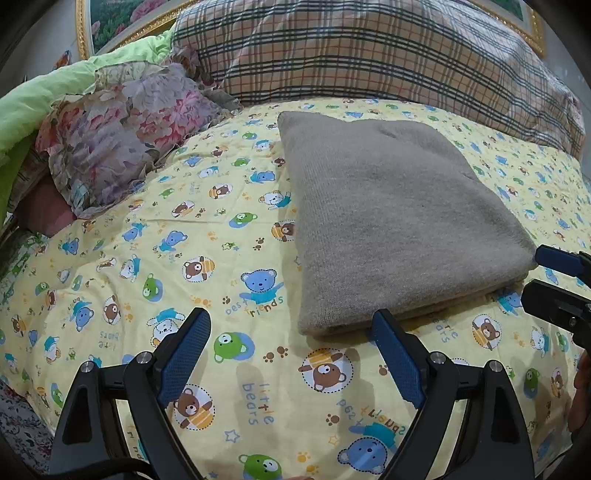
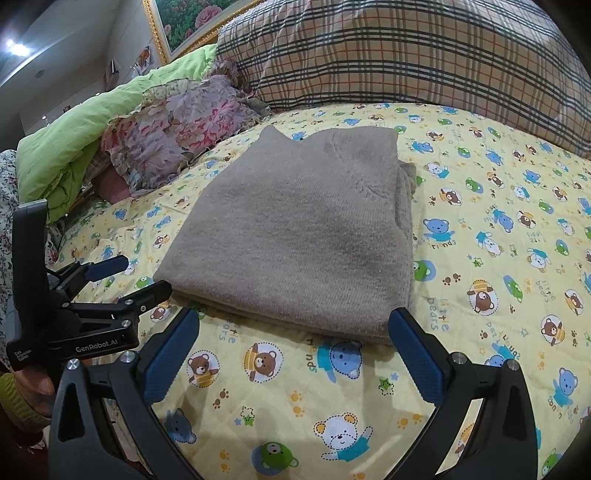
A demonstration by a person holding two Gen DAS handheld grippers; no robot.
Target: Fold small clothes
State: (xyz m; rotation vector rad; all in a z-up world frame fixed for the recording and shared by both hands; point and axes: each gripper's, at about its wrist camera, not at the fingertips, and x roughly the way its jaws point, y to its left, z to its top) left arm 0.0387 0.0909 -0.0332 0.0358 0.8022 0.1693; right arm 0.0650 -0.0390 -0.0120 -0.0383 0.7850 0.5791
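- A grey-brown knitted sweater (image 2: 291, 236) lies folded into a thick, squarish stack of several layers, just ahead of both hand-held grippers and touching neither
- Its top face is smooth and fuzzy, with fine ribbing; the layered fold edge faces the grippers, and at the far end a neckline dip shows between two raised corners
- On its right side, seen from the right wrist, a bit of folded knit sticks out past the stack's edge
- The left hand-held gripper (image 1: 291, 328) has its blue-padded fingers spread wide with nothing between them but bedding; the sweater's near left corner sits just beyond its right fingertip
- The right hand-held gripper (image 2: 295, 325) is likewise spread wide and empty, the sweater's near edge lying just beyond and between its fingertips
- Each gripper shows at the edge of the other's view, so the two sit side by side, close together
- The sweater rests on a pale yellow bed sheet (image 2: 480, 206) printed with cartoon bears and the words "little bears" and "best friends"
- Beyond the sweater a large plaid pillow (image 1: 388, 55) leans across the head of the bed
- Ahead and to the left lie a floral ruffled cushion (image 1: 125, 129) and a lime green quilt (image 2: 85, 136)
- Behind these hangs a gold-framed flower picture (image 2: 192, 26)
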